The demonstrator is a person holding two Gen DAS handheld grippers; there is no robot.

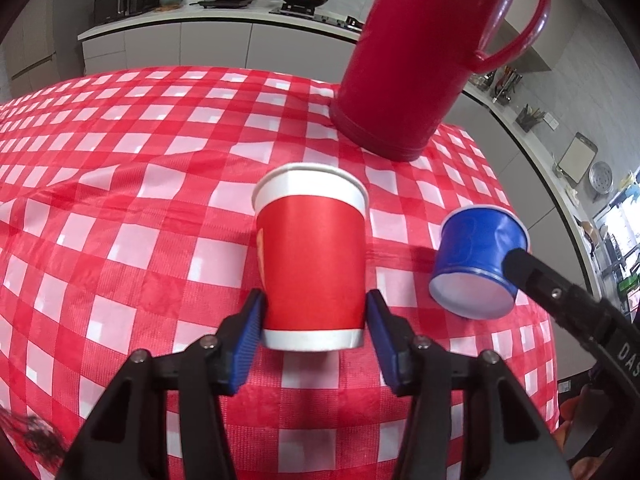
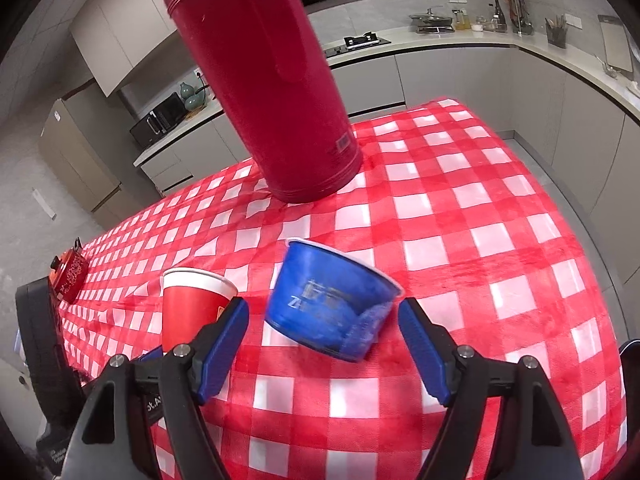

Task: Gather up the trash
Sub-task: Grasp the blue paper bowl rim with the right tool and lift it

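A: What's under your grippers?

B: A red-and-white checked cloth, soft and wrinkled, over the table.

A: Your left gripper?

B: Its blue ribbed pads clamp a red paper cup, upright, white rim.

A: The right gripper?

B: Spread wide around a dented blue cup, tilted, touching neither pad.

A: Beyond?

B: A tall glossy red flask, then grey counters with pans.

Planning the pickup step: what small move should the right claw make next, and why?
Probably ease forward and close. The right claw is open, and the tilted, dented blue cup sits just beyond its fingertips, ungripped.
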